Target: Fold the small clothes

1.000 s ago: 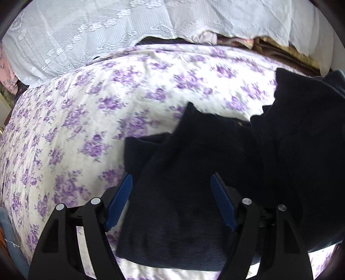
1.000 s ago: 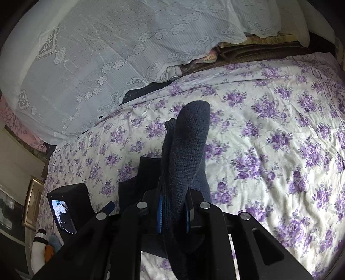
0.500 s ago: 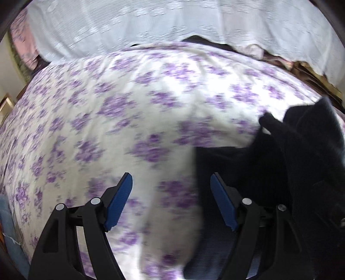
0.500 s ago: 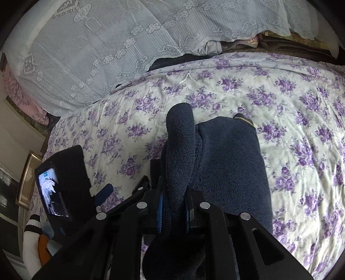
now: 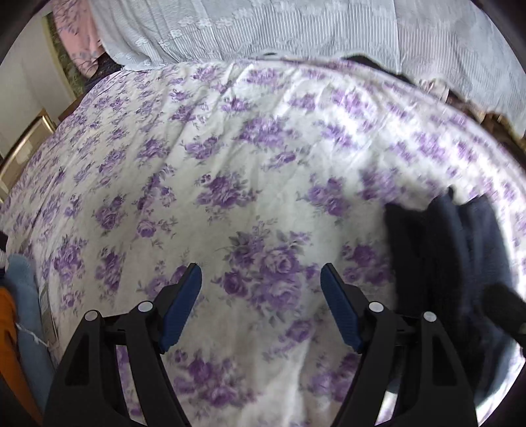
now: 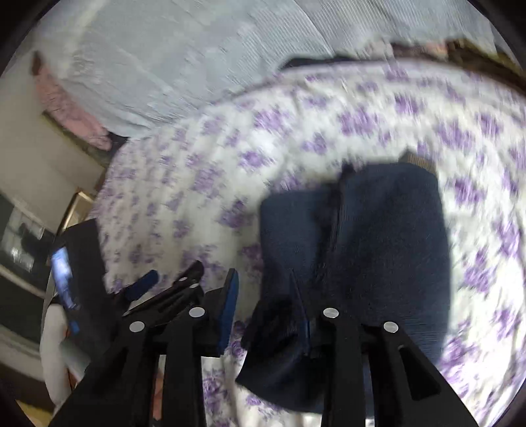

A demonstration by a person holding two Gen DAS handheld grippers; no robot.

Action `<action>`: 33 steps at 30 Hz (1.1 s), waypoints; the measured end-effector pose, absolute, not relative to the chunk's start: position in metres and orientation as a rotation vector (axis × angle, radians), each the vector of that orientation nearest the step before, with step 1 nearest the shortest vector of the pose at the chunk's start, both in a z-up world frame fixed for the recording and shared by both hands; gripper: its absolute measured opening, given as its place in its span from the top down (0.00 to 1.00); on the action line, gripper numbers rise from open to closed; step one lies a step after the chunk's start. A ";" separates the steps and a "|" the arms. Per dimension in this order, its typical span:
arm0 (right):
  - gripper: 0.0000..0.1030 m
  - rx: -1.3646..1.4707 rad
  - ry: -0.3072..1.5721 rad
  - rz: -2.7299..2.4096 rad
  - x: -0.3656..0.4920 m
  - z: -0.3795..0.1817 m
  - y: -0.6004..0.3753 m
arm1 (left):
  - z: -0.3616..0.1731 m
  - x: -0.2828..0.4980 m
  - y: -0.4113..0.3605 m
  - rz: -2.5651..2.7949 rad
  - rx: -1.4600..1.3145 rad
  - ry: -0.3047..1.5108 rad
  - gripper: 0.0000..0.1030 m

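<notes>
Dark navy knit garment point(image 6: 378, 236) lies folded on the floral bedsheet point(image 5: 230, 164), a roughly rectangular block with a crease running 12 to 6 down its middle. Tan band shows at its far corner, about 1 o'clock. Near edge at 6 o'clock is rumpled and thick. Right-wrist view is motion-blurred.

Right gripper point(image 6: 266, 305): jaws parted wide, holding nothing; the right finger sits over the garment's near-left corner, the left finger over sheet.

Left gripper point(image 5: 261, 295): jaws wide apart, nothing between them but sheet. From this view the garment point(image 5: 450, 262) sits at 3 o'clock, well clear of the fingers.

Open sheet runs from 9 through 1 o'clock. White lace cloth point(image 5: 263, 29) bounds the bed at 12. Bed's edge at 9 to 10 o'clock, with a gold frame point(image 5: 19, 154) beyond. Light blue fabric point(image 5: 23, 295) and orange fabric point(image 5: 8, 345) at 8 o'clock.
</notes>
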State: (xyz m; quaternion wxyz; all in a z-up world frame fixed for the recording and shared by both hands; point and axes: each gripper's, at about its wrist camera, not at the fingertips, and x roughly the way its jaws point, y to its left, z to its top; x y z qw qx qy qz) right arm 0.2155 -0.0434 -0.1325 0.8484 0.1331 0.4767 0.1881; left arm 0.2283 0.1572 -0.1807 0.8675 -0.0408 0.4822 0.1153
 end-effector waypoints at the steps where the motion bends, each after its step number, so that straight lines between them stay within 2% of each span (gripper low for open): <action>1: 0.62 0.271 0.972 0.415 0.208 -0.124 -0.050 | -0.173 0.224 0.154 0.229 -0.098 0.989 0.30; 4: 0.63 0.211 0.927 0.371 0.189 -0.115 -0.078 | -0.153 0.216 0.137 0.173 -0.088 0.938 0.28; 5: 0.71 0.201 0.934 0.350 0.185 -0.117 -0.085 | -0.148 0.214 0.129 0.148 -0.078 0.928 0.25; 8: 0.83 0.247 0.963 0.321 0.173 -0.128 -0.107 | -0.142 0.204 0.096 0.046 -0.027 0.924 0.23; 11: 0.84 0.257 0.993 0.300 0.163 -0.142 -0.116 | -0.153 0.193 0.071 0.008 0.046 0.930 0.16; 15: 0.86 0.324 1.088 0.304 0.170 -0.180 -0.110 | -0.194 0.204 0.057 0.157 0.231 0.986 0.14; 18: 0.87 0.280 1.138 0.338 0.185 -0.197 -0.085 | -0.200 0.212 0.064 0.210 0.220 0.996 0.11; 20: 1.00 0.256 1.138 0.323 0.193 -0.203 -0.079 | -0.200 0.218 0.067 0.236 0.245 0.992 0.11; 24: 1.00 0.350 1.153 0.358 0.194 -0.208 -0.094 | -0.205 0.225 0.091 0.269 0.202 1.058 0.12; 26: 0.99 0.354 1.137 0.376 0.189 -0.198 -0.100 | -0.195 0.222 0.102 0.283 0.164 1.037 0.13; 28: 0.94 0.384 1.079 0.406 0.186 -0.180 -0.109 | -0.181 0.219 0.105 0.280 0.140 0.991 0.13; 33: 0.94 0.409 0.973 0.338 0.217 -0.150 -0.125 | -0.163 0.235 0.093 0.213 0.095 0.960 0.13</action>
